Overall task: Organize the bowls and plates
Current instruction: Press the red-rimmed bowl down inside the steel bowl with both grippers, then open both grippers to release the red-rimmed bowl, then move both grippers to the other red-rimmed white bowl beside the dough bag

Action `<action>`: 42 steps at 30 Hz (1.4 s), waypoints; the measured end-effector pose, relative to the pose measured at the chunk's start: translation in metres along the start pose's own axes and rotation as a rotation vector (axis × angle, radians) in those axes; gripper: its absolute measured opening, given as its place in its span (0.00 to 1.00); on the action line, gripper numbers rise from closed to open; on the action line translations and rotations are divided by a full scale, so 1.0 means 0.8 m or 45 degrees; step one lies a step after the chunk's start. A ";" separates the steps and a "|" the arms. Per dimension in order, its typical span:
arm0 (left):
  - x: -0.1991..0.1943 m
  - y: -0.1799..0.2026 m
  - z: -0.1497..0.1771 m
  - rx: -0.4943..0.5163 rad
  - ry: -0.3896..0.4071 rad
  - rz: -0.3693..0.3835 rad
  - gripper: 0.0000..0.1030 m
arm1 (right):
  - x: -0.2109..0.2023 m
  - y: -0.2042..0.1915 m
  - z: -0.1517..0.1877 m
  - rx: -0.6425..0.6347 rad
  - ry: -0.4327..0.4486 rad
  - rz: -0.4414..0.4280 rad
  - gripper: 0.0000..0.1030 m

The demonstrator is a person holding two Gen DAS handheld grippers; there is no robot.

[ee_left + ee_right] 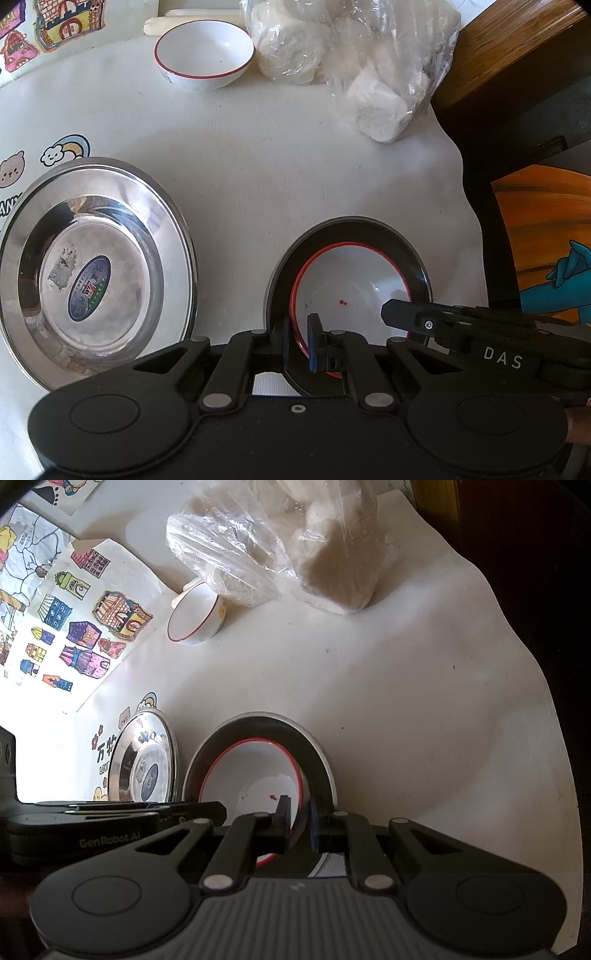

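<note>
A white bowl with a red rim sits inside a dark-looking metal plate near the table's front right. My left gripper is shut on the bowl's near-left rim, one finger outside and one inside. My right gripper is shut on the same bowl at its right wall, over the plate. A second red-rimmed white bowl stands alone at the back. A shiny steel plate lies to the left.
A clear plastic bag of white buns lies at the back right, beside the far bowl. The white tablecloth ends at the right edge. A wooden chair stands beyond it. Coloured stickers cover the wall on the left.
</note>
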State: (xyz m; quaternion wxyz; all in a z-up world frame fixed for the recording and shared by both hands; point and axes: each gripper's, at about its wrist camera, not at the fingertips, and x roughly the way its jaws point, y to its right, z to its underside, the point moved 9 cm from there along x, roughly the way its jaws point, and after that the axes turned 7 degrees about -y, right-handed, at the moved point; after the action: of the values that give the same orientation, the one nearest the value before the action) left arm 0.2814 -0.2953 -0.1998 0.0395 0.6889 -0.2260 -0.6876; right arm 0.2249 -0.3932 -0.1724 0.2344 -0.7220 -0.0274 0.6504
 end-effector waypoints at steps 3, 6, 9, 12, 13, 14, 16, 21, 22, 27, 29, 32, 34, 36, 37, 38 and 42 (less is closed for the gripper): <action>0.001 0.000 0.000 -0.001 -0.005 0.007 0.10 | 0.000 0.000 0.000 -0.007 -0.001 0.008 0.12; 0.000 -0.001 -0.001 -0.005 -0.007 0.017 0.10 | 0.001 -0.002 0.001 -0.018 -0.004 0.023 0.13; -0.002 -0.002 -0.001 -0.001 0.000 0.020 0.11 | -0.001 -0.001 0.000 -0.020 -0.004 0.037 0.14; -0.005 -0.003 -0.001 -0.001 0.004 0.024 0.11 | -0.004 0.000 -0.001 -0.018 0.001 0.031 0.14; -0.007 -0.003 -0.001 0.001 0.005 0.025 0.11 | -0.005 0.000 -0.002 -0.019 0.004 0.030 0.14; -0.009 -0.002 -0.001 0.003 0.007 0.027 0.11 | -0.007 -0.001 -0.002 -0.020 0.008 0.031 0.14; -0.016 -0.002 -0.001 0.007 0.018 0.038 0.12 | -0.012 -0.001 -0.004 -0.026 0.019 0.034 0.14; -0.035 0.000 -0.007 0.012 0.073 0.055 0.18 | -0.029 -0.003 -0.010 -0.024 0.064 0.030 0.15; -0.038 0.001 -0.009 0.016 0.086 0.058 0.20 | -0.033 -0.003 -0.012 -0.021 0.075 0.026 0.17; -0.056 -0.001 -0.021 0.022 0.151 0.059 0.50 | -0.048 -0.006 -0.021 -0.012 0.122 0.022 0.31; -0.061 -0.003 -0.026 0.014 0.174 0.053 0.60 | -0.052 -0.007 -0.024 -0.007 0.135 0.021 0.39; -0.065 -0.009 -0.032 -0.013 0.189 0.046 0.74 | -0.055 -0.008 -0.029 0.005 0.150 0.025 0.57; -0.066 -0.015 -0.036 -0.036 0.200 0.045 0.82 | -0.054 -0.008 -0.031 0.017 0.157 0.025 0.70; -0.067 -0.022 -0.038 -0.052 0.215 0.037 0.94 | -0.053 -0.008 -0.033 0.030 0.167 0.020 0.79; -0.069 -0.027 -0.040 -0.060 0.227 0.030 0.99 | -0.053 -0.008 -0.035 0.037 0.173 0.017 0.87; -0.070 -0.031 -0.042 -0.066 0.237 0.023 0.99 | -0.052 -0.009 -0.036 0.043 0.181 0.014 0.90; -0.071 -0.057 -0.055 -0.095 0.259 -0.024 0.99 | -0.047 -0.010 -0.046 0.072 0.212 0.024 1.00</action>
State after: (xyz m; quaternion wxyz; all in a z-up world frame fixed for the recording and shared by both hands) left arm 0.3382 -0.2451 -0.1611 0.0815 0.7553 -0.1886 -0.6223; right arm 0.2565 -0.4101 -0.1327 0.2501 -0.7669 0.0176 0.5908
